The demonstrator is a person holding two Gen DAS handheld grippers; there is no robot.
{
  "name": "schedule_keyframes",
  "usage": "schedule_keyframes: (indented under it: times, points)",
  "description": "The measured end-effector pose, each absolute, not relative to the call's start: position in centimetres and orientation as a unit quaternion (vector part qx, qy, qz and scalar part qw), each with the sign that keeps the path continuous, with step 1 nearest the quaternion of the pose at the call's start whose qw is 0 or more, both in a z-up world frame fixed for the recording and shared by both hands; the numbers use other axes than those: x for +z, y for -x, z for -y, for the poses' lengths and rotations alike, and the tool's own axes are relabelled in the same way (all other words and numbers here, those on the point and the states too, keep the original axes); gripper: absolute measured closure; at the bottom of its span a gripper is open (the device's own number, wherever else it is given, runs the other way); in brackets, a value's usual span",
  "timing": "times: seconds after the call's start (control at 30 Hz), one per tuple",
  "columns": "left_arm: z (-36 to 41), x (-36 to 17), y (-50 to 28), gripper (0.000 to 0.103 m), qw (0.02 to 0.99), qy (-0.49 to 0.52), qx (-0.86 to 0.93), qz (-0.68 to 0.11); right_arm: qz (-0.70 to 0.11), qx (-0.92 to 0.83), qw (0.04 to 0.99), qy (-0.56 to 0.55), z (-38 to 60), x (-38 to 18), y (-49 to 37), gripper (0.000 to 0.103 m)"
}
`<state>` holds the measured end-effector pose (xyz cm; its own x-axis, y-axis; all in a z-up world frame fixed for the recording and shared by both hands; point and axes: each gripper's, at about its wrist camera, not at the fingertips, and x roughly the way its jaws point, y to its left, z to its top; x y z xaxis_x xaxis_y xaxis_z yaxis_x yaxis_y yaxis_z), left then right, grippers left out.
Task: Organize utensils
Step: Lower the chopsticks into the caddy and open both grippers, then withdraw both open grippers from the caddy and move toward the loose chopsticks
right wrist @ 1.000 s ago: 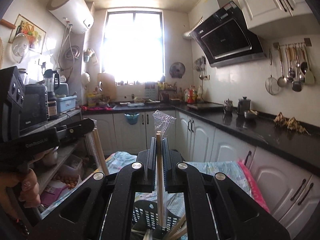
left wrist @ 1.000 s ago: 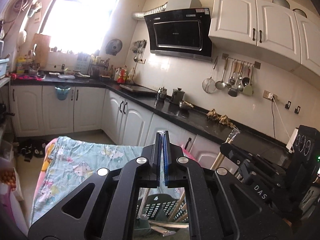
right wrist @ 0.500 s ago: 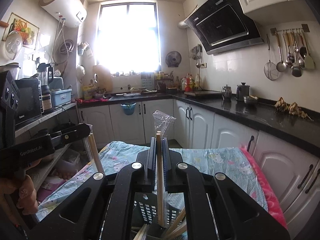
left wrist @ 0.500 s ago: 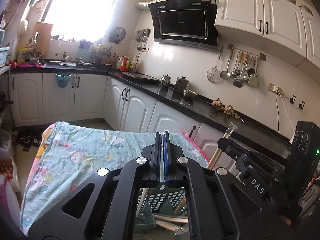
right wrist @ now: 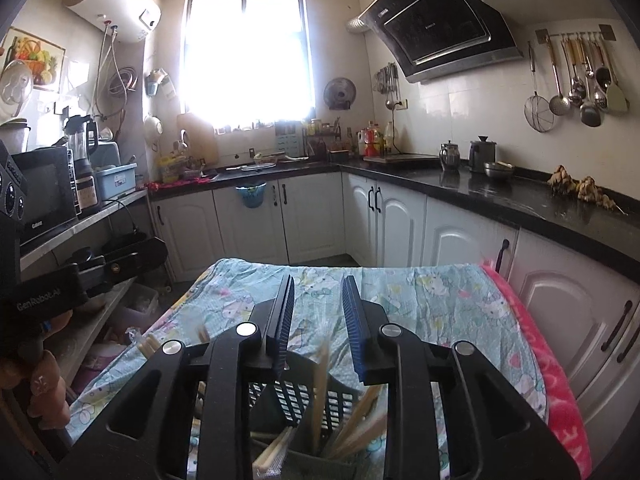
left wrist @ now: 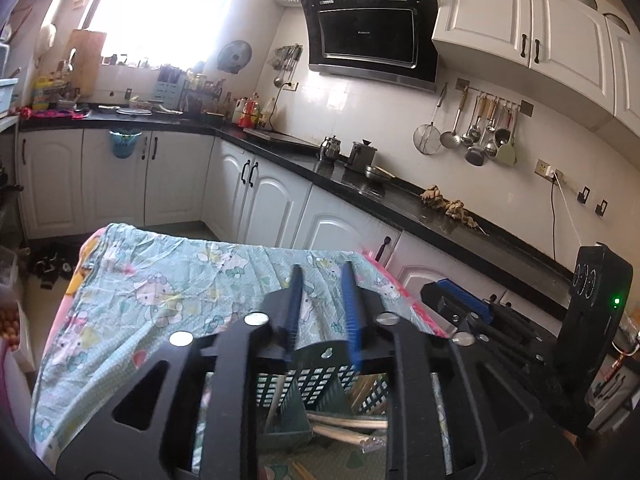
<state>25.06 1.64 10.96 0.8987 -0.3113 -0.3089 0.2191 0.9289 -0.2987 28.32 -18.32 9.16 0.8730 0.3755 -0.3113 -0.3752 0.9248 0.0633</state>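
Note:
A dark green perforated utensil basket [left wrist: 320,376] stands on the teal cartoon-print cloth [left wrist: 180,288], right under both grippers. My left gripper [left wrist: 322,272] hangs over it with its jaws opening and nothing between the blue pads. Wooden chopsticks [left wrist: 348,424] lie inside the basket. My right gripper [right wrist: 318,280] also has its jaws opening; a blurred pair of wrapped chopsticks [right wrist: 322,368] stands loose between them, low in the basket [right wrist: 296,400], with no pad pressing on it. More chopsticks [right wrist: 360,412] lean there. Each gripper shows in the other's view: right gripper [left wrist: 444,294], left gripper [right wrist: 154,248].
A pink blanket edge [right wrist: 560,380] borders the cloth on the right. White cabinets under a black counter [right wrist: 500,196] run behind and to the right. A shelf with a microwave [right wrist: 44,196] stands on the left. A hand [right wrist: 44,380] holds the left gripper's handle.
Both grippers have sunk toward the basket and their jaws have parted. The chopsticks each one clamped upright have slipped out of the pads and down into the basket.

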Motion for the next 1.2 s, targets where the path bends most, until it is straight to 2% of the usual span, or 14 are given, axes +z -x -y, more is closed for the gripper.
schedule_keyframes:
  times: [0.07, 0.33, 0.37, 0.43, 0.5, 0.63, 1.2]
  points:
    - [-2.0, 11.1, -24.6, 0.079, 0.965, 0.133, -0.136, -0.179, -0.162, 0.192, 0.968, -0.002, 18.7, 9.2, -28.0, 0.077]
    - [-3.7, 12.6, -20.9, 0.037, 0.968, 0.147, -0.128, -0.160, -0.170, 0.184, 0.968, 0.004, 19.9, 9.9, -25.6, 0.068]
    - [-3.9, 12.7, -20.5, 0.034, 0.968, 0.148, -0.126, -0.160, -0.172, 0.187, 0.967, 0.005, 20.0, 10.0, -25.2, 0.065]
    - [-4.3, 12.8, -19.7, 0.023, 0.968, 0.151, -0.120, -0.160, -0.172, 0.191, 0.966, 0.008, 20.1, 10.0, -24.4, 0.061]
    - [-4.7, 12.7, -18.9, 0.018, 0.967, 0.156, -0.114, -0.167, -0.175, 0.195, 0.965, 0.012, 20.2, 10.0, -23.5, 0.057]
    - [-5.3, 12.3, -17.5, 0.011, 0.967, 0.154, -0.099, -0.177, -0.183, 0.203, 0.962, 0.013, 20.2, 9.9, -22.1, 0.052]
    - [-7.5, 7.3, -13.0, 0.011, 0.959, 0.153, -0.065, -0.228, -0.181, 0.231, 0.954, 0.055, 18.2, 9.8, -17.4, 0.043]
